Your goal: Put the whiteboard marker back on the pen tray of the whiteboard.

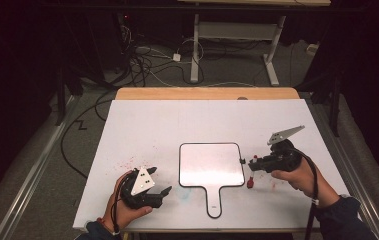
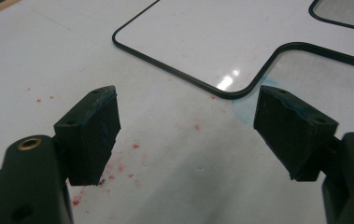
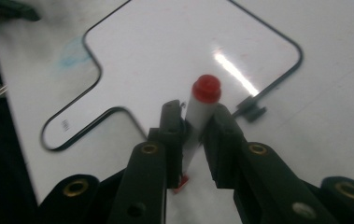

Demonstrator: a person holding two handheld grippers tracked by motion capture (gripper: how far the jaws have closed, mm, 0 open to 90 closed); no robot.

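no readable text, labels or numbers

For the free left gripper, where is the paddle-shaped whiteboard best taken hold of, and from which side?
Probably by its handle, the narrow tab that juts toward the person from the whiteboard. It is slim enough for the open left gripper, which sits just left of it. The board lies flat, so come in low from the left, across the handle's edges.
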